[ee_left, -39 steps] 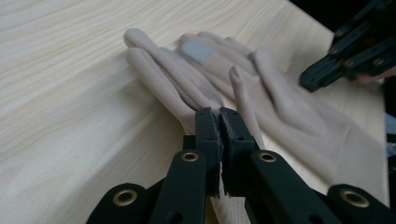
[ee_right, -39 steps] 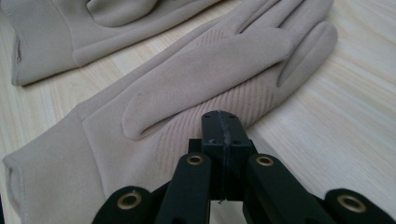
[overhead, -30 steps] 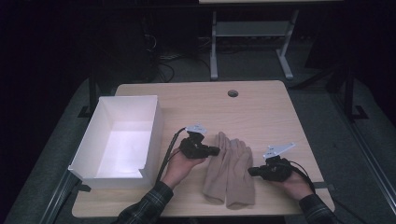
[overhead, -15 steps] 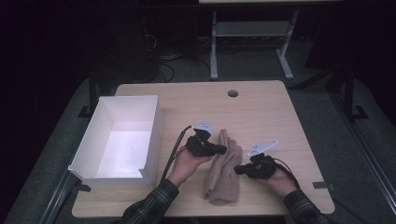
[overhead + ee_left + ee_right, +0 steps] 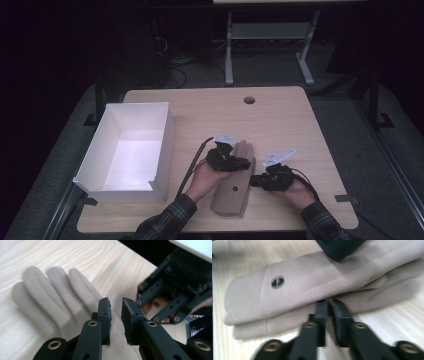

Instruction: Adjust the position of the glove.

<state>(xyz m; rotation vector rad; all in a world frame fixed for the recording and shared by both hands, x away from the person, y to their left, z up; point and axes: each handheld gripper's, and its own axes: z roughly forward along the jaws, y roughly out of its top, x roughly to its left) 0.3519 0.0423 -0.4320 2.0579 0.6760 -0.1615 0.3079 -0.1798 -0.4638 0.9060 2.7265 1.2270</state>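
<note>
High view overhead facing forward-down on the table (image 5: 280, 115), 2 gripper views close, level, all sharing the glove (image 5: 235, 187)

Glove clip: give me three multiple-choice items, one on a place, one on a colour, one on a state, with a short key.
1. Where does the white box stand relative to the glove?
A. At its left, in the high view
B. At its right
C. On top of it

2. What colour is the glove?
A. Red
B. Beige
C. Blue

3. How does the glove lie on the table?
A. Rolled into a ball
B. Hanging off the edge
C. Folded over on itself

Key: 1 A, the box sits at the table's left side. 2 B, the cloth is beige in every view. 3 C, the right gripper view shows layers stacked one on another.
</note>
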